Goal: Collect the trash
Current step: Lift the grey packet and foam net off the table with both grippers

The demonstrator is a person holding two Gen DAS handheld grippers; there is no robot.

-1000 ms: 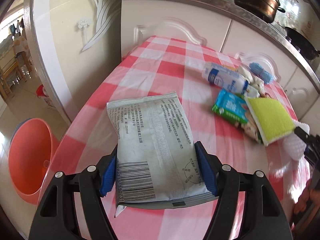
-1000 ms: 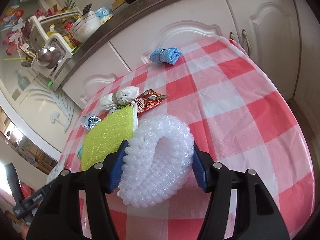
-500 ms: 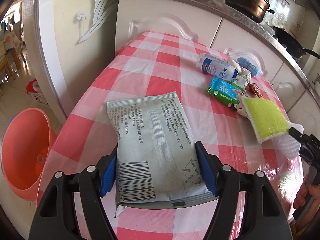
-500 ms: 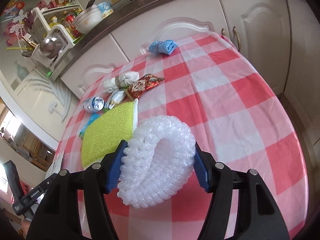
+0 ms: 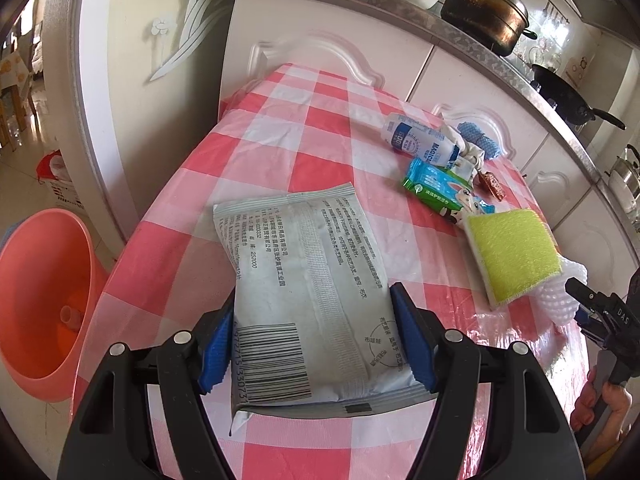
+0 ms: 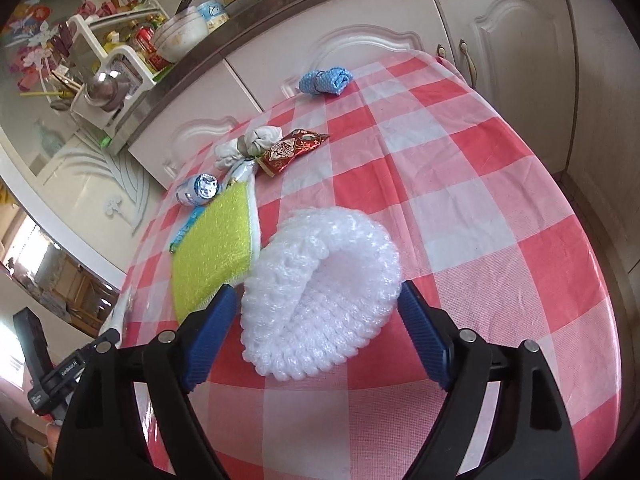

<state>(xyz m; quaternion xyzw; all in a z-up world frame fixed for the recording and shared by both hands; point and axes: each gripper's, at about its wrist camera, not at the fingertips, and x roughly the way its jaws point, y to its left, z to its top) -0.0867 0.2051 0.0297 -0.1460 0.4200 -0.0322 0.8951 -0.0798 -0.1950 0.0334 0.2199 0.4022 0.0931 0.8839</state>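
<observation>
The left tool [image 5: 310, 344] holds a grey-white printed pouch [image 5: 304, 292] by its barcode end, blue pads pressed against both long edges, so the packet juts forward over the red-and-white checked tabletop [image 5: 320, 128]. The right tool [image 6: 316, 338] has just been opening its jaws: a white foam net sleeve [image 6: 320, 292] sits between them, with a clear gap at the left pad and the right pad at most brushing it, so nothing is gripped there.

The pouch looks light and thin, a crinkly film that would bend or slip if pinched at a corner; a hold across its width near the sealed end, as now, seems the safest. The foam net appears soft, springy and almost weightless; it would squash under pressure and spring back, so it likely needs a firm close across its middle, where the rolled wall is thickest.

Other rubbish lies farther along the tabletop: a yellow-green sponge [image 6: 214, 248] touching the net's left side, a green and blue wipes packet [image 5: 434, 184], a small white bottle [image 5: 420, 142], a red sweet wrapper [image 6: 292, 150], knotted white cloth [image 6: 248, 144] and a blue rolled cloth [image 6: 326, 80]. An orange bin [image 5: 40, 300] stands on the floor left of the tabletop, probably where the pouch belongs.
</observation>
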